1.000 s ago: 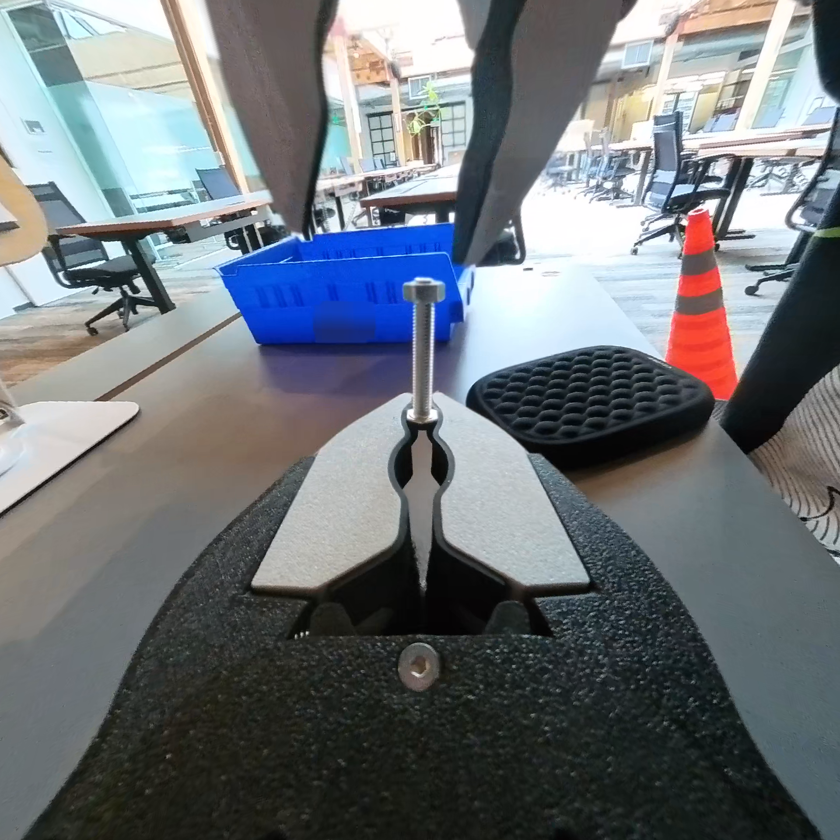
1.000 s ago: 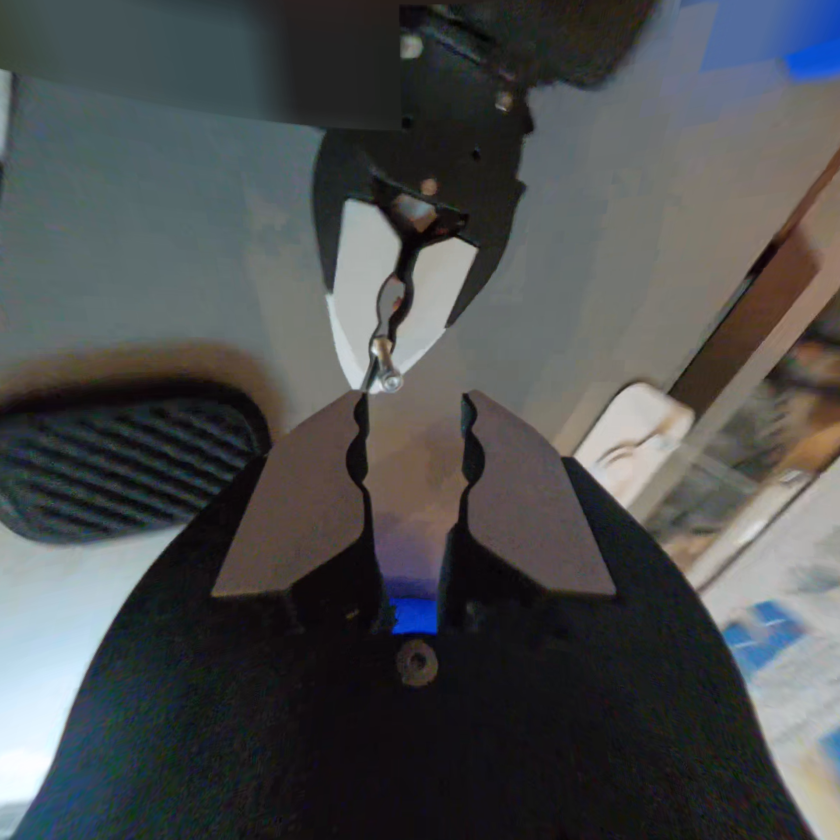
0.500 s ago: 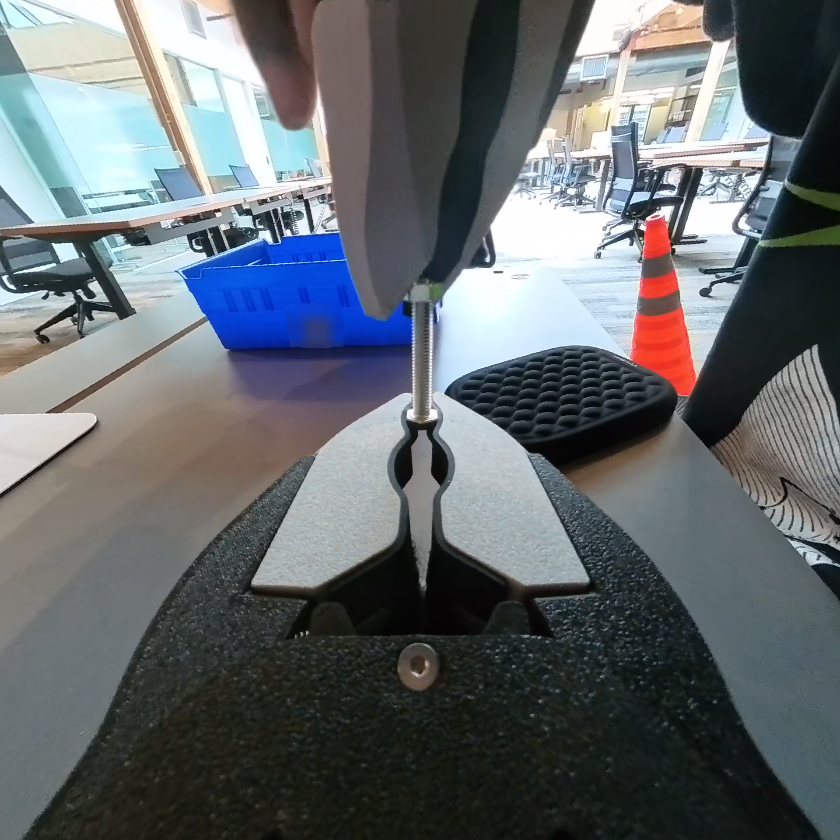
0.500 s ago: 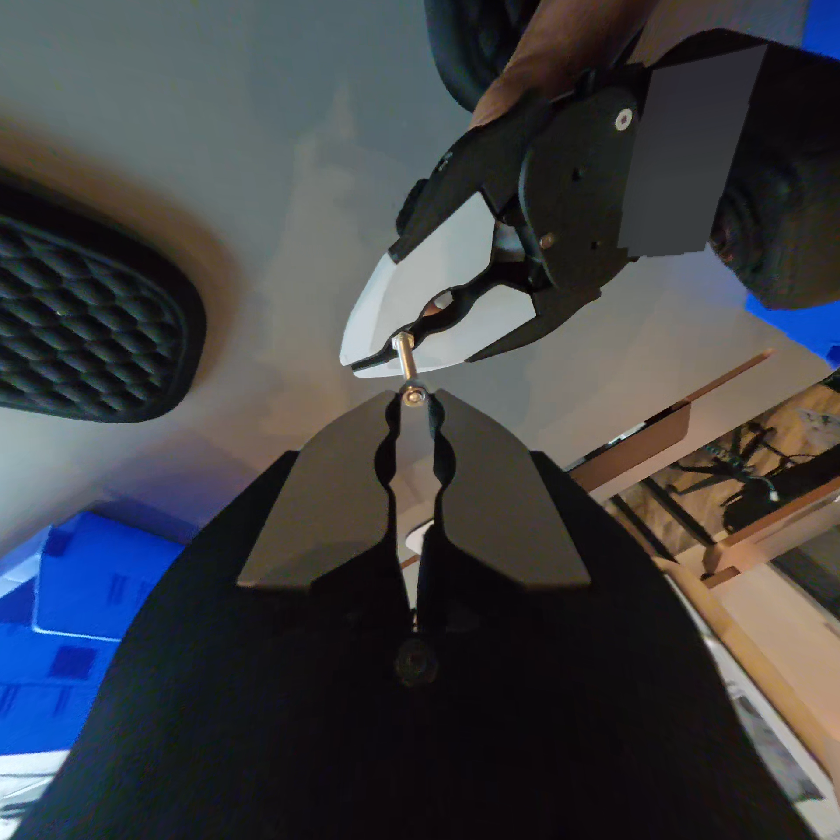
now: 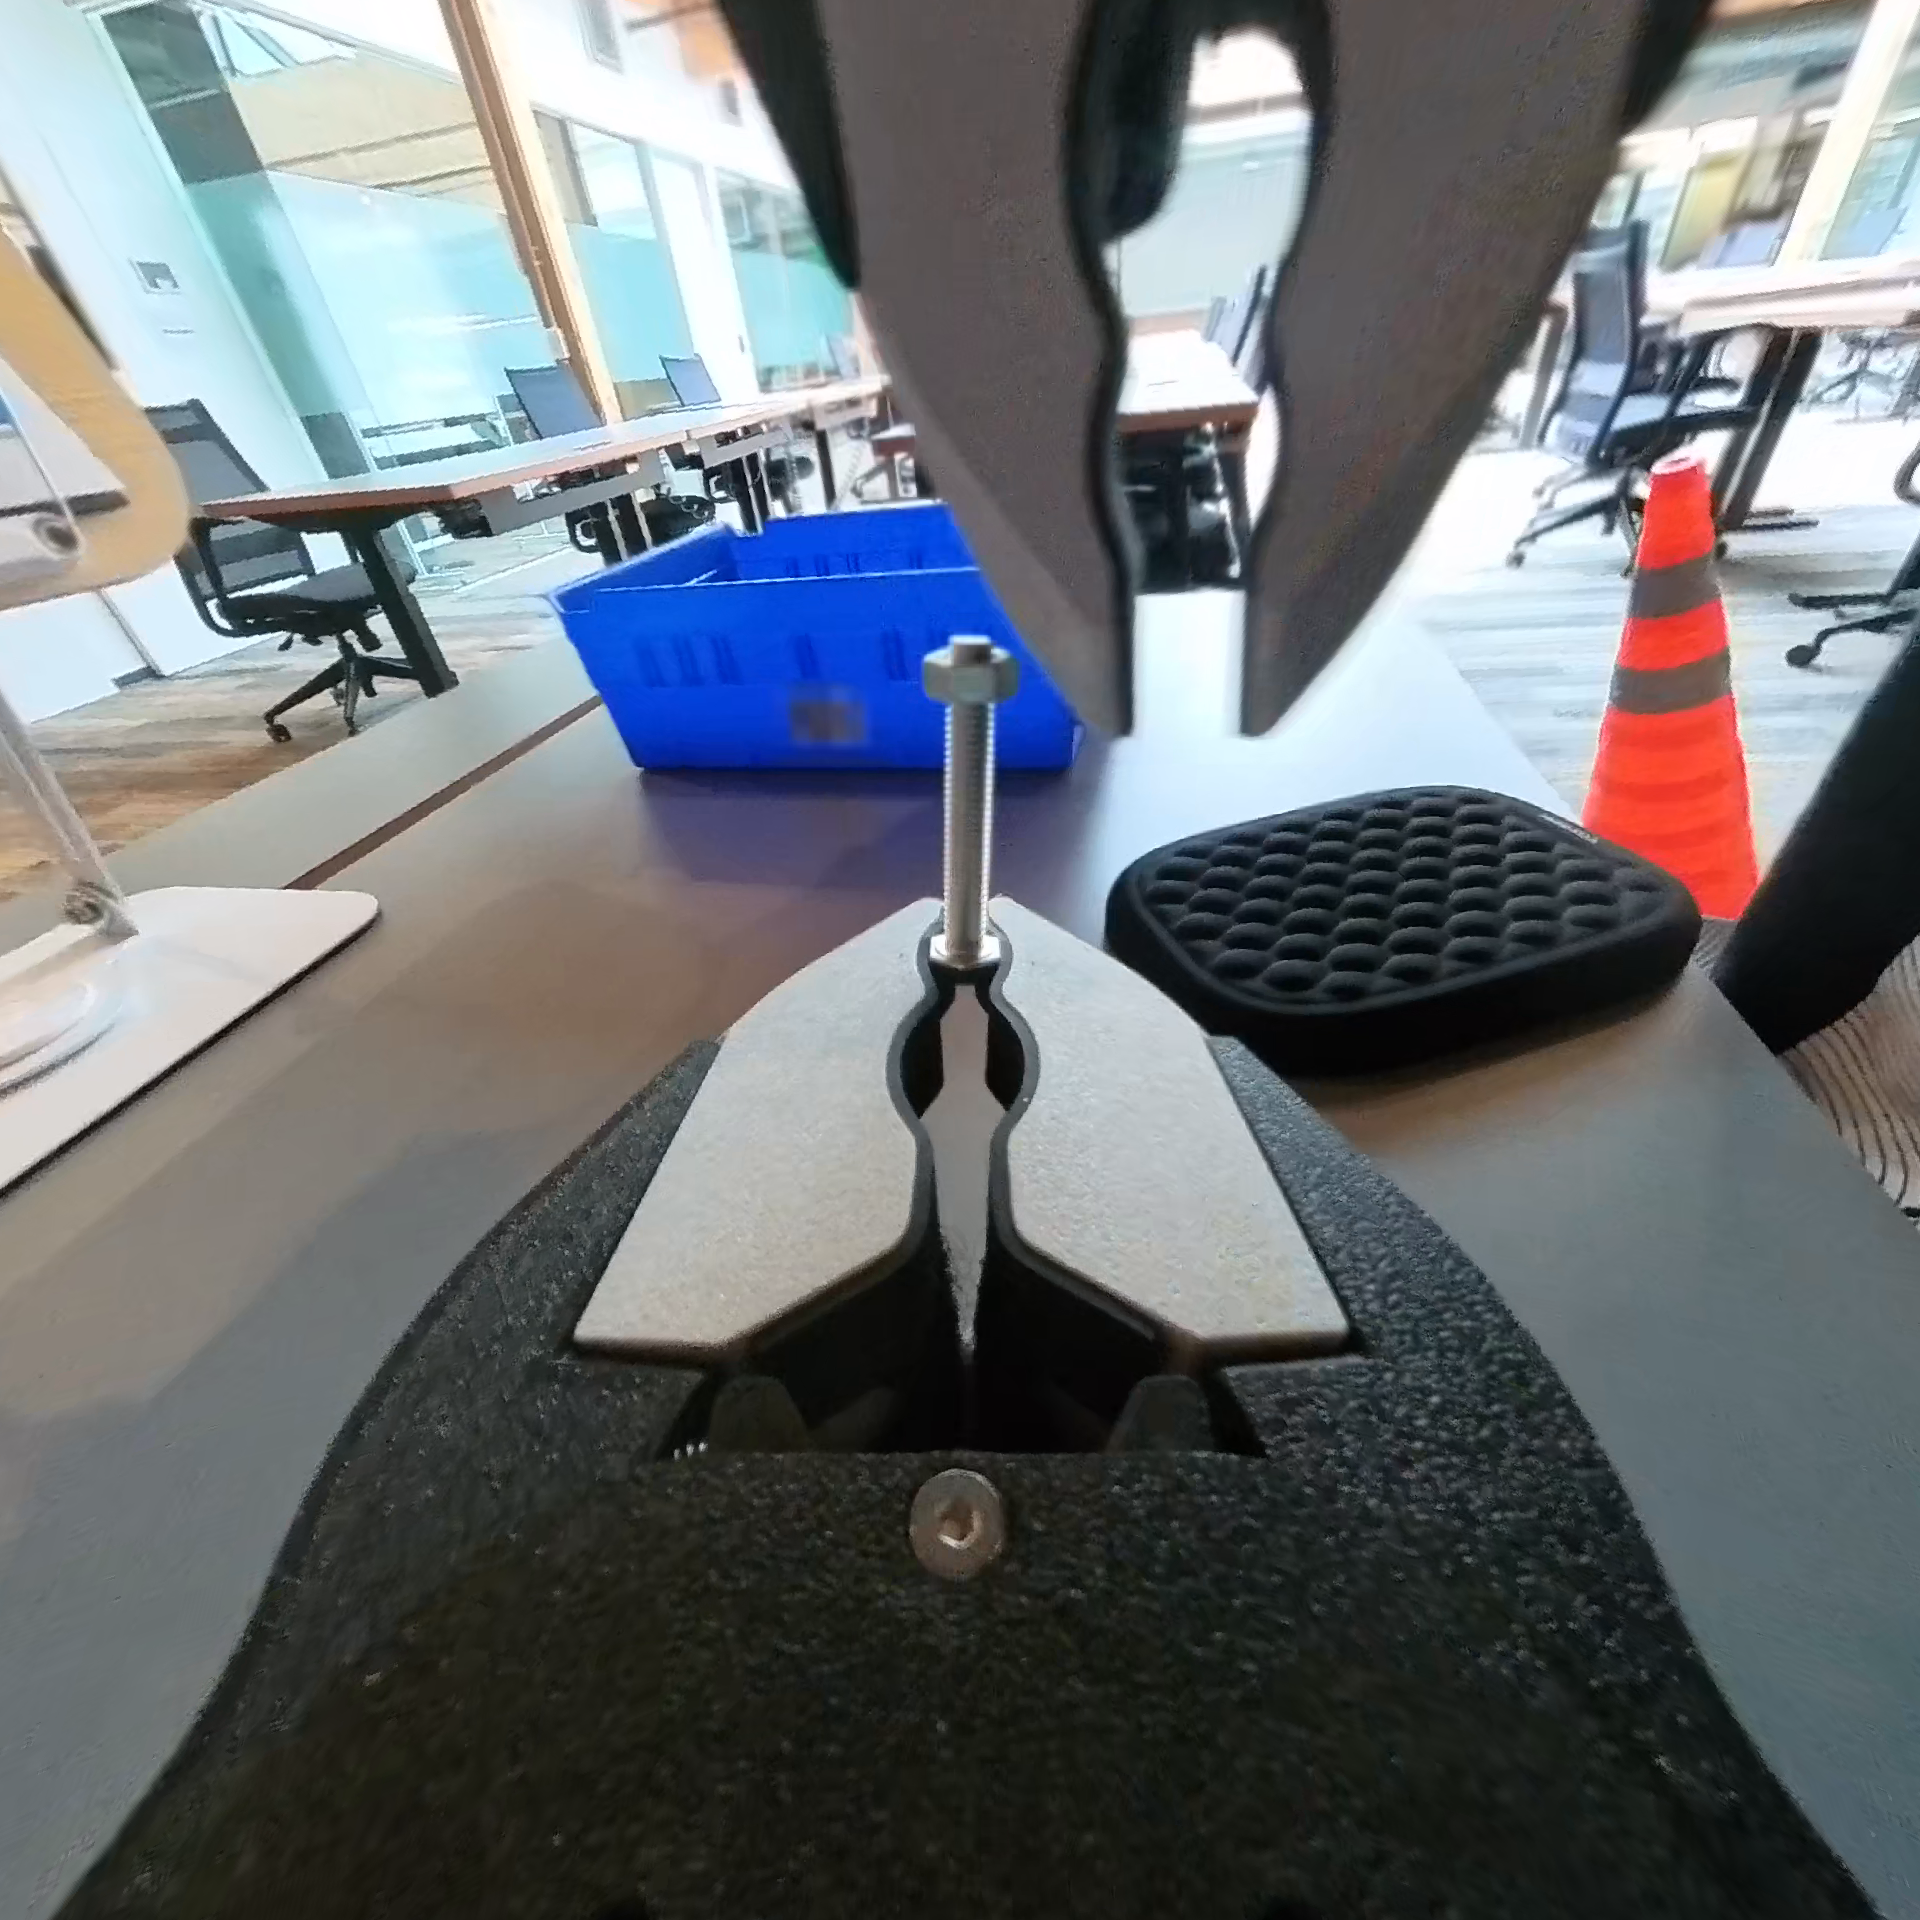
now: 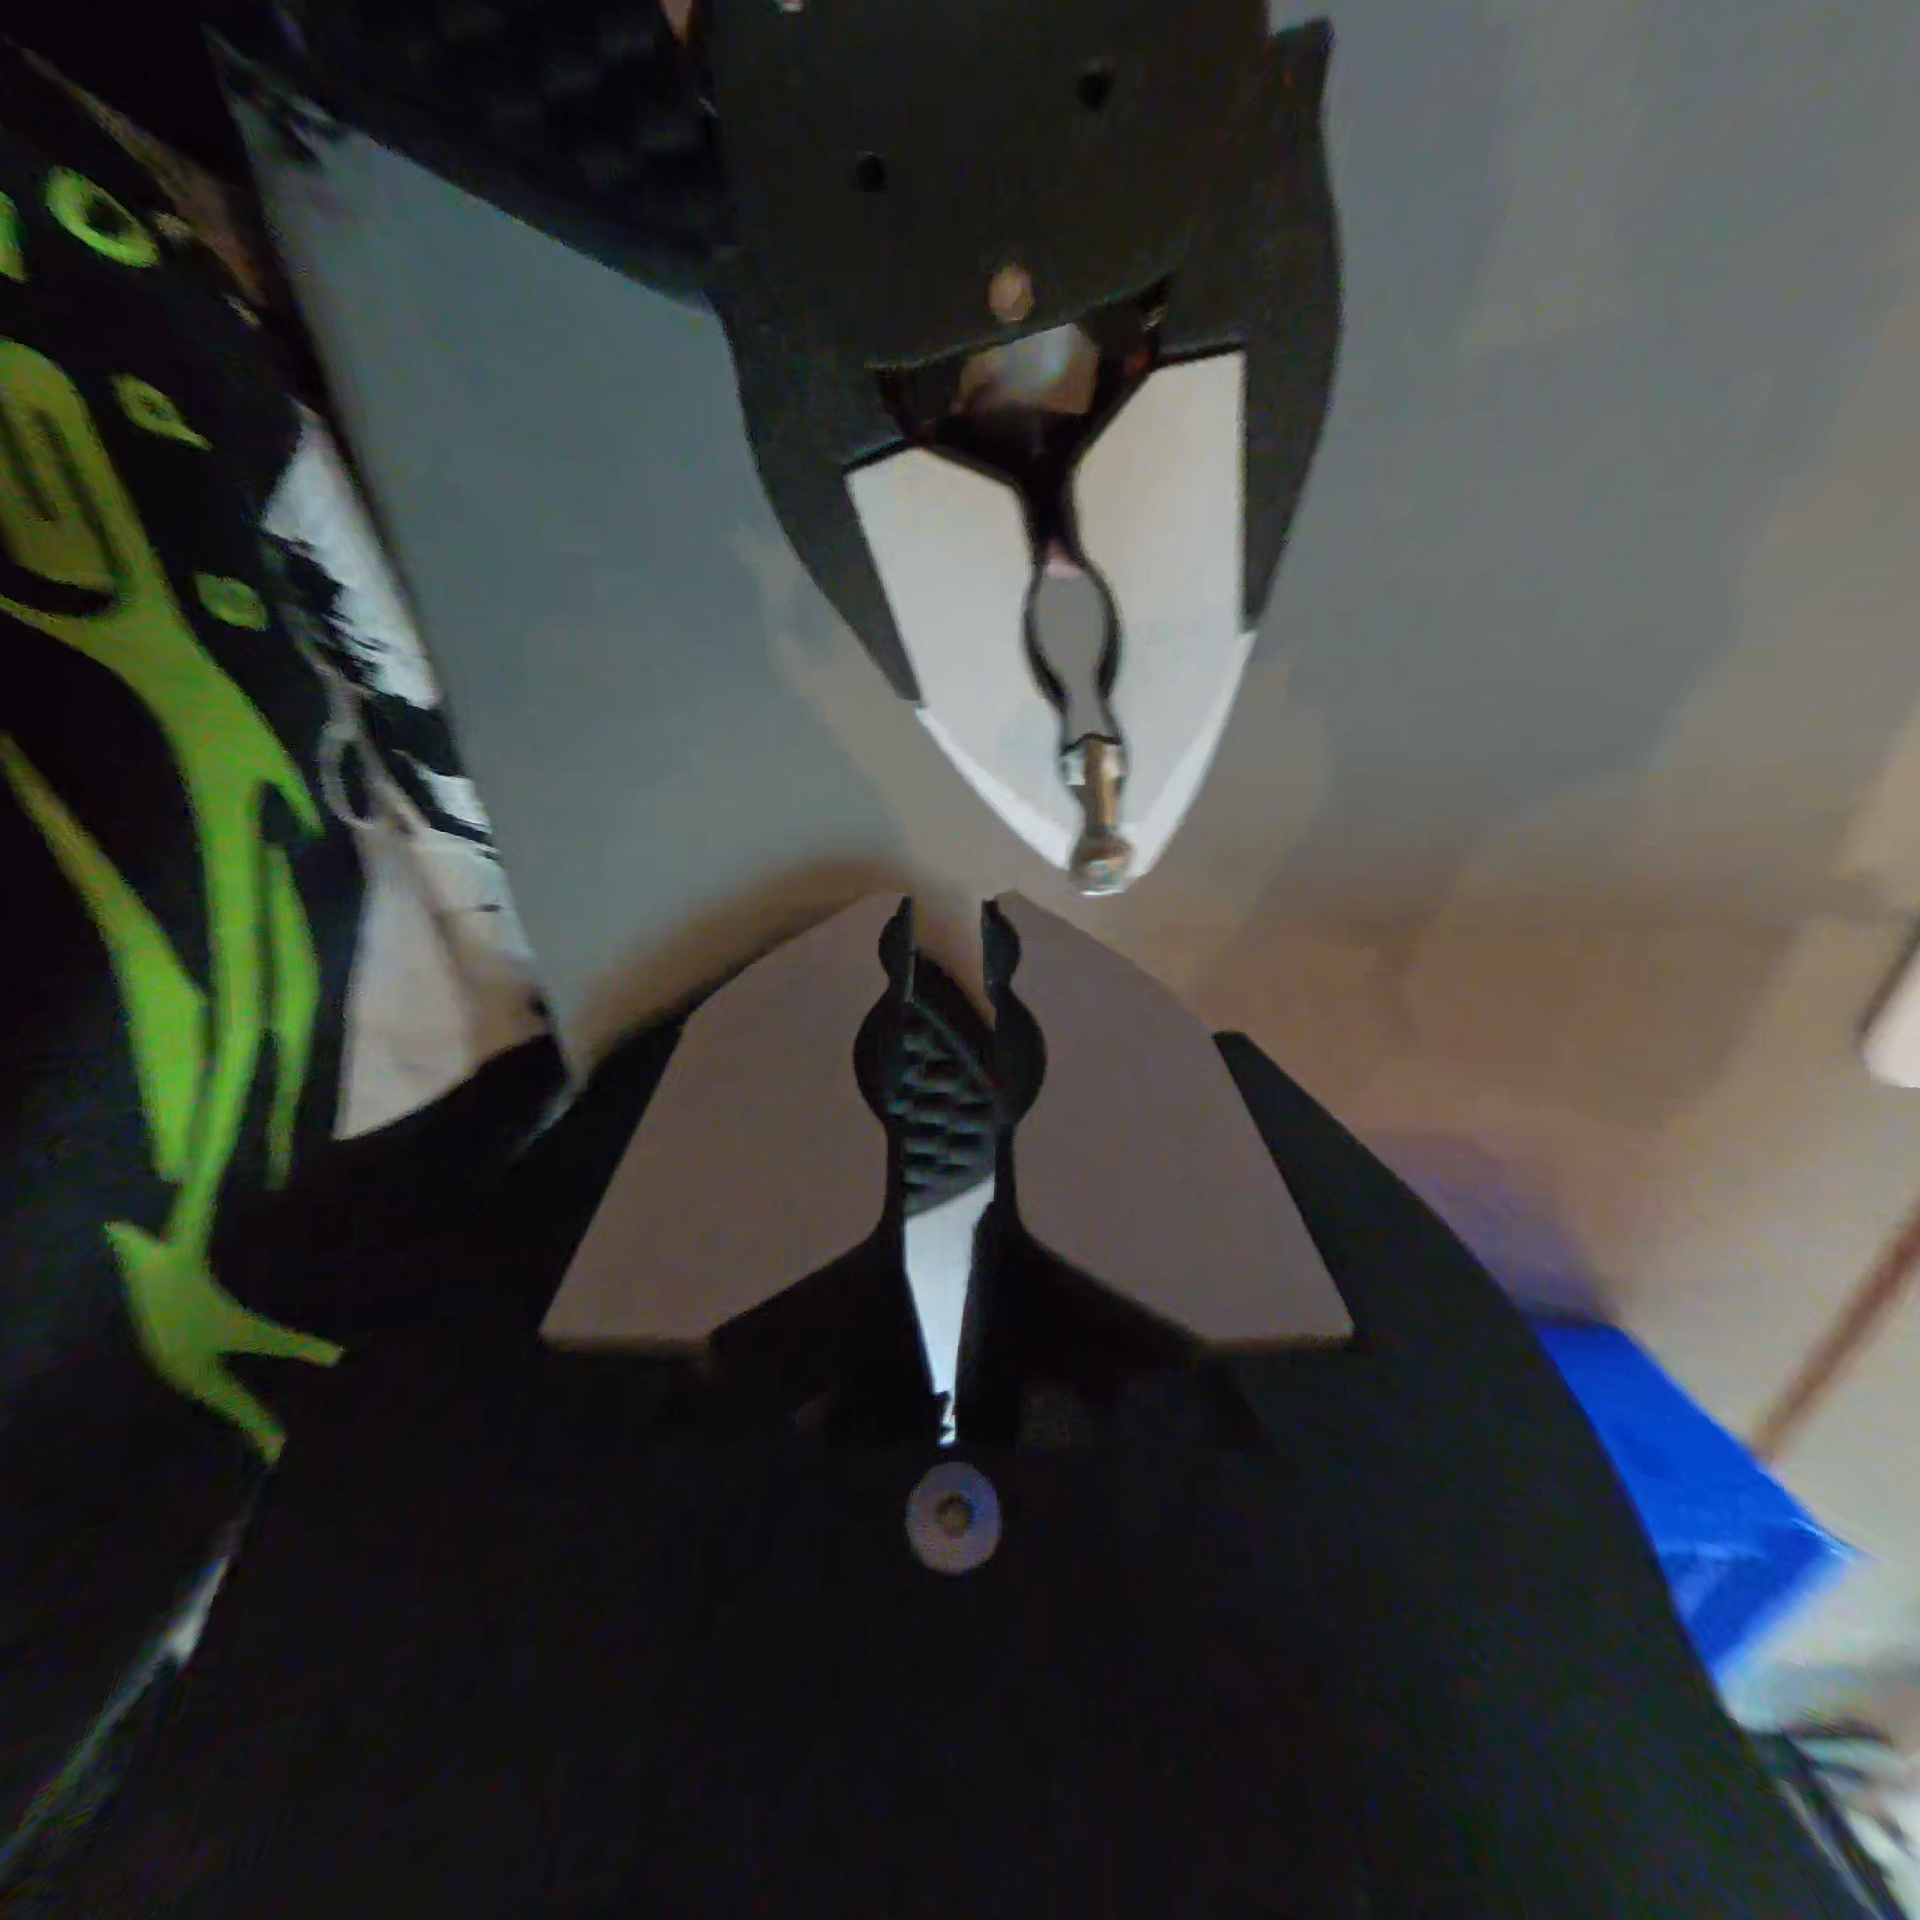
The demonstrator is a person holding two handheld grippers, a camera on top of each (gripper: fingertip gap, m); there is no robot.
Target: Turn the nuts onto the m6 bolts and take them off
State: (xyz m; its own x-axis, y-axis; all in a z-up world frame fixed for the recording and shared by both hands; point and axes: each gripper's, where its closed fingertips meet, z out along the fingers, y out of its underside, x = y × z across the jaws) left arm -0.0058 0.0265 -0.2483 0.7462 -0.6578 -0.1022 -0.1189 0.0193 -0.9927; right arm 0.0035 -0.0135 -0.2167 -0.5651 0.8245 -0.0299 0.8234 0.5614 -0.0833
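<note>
Your left gripper (image 5: 961, 951) lies low and level over the counter (image 5: 520, 997), its jaws closed tight on the head end of the bolt (image 5: 968, 821), which stands upright out of the tips. A nut (image 5: 968, 681) sits at the very top of the thread, with a little of the bolt's end showing above it. Your right gripper (image 5: 1184, 717) hangs from above, pointing down, just right of the nut and clear of it; its jaws stand a narrow way apart with nothing between them (its own view is blurred, but the gap shows there too).

The counter is dark grey-brown. A blue bin (image 5: 810, 665) sits toward its far edge, a black honeycomb pad (image 5: 1392, 925) near the right edge, and a white flat base plate (image 5: 187, 966) at the left edge. Beyond the counter is an open office with desks, wheeled chairs and glass partitions, and an orange traffic cone (image 5: 1662, 707) on the floor.
</note>
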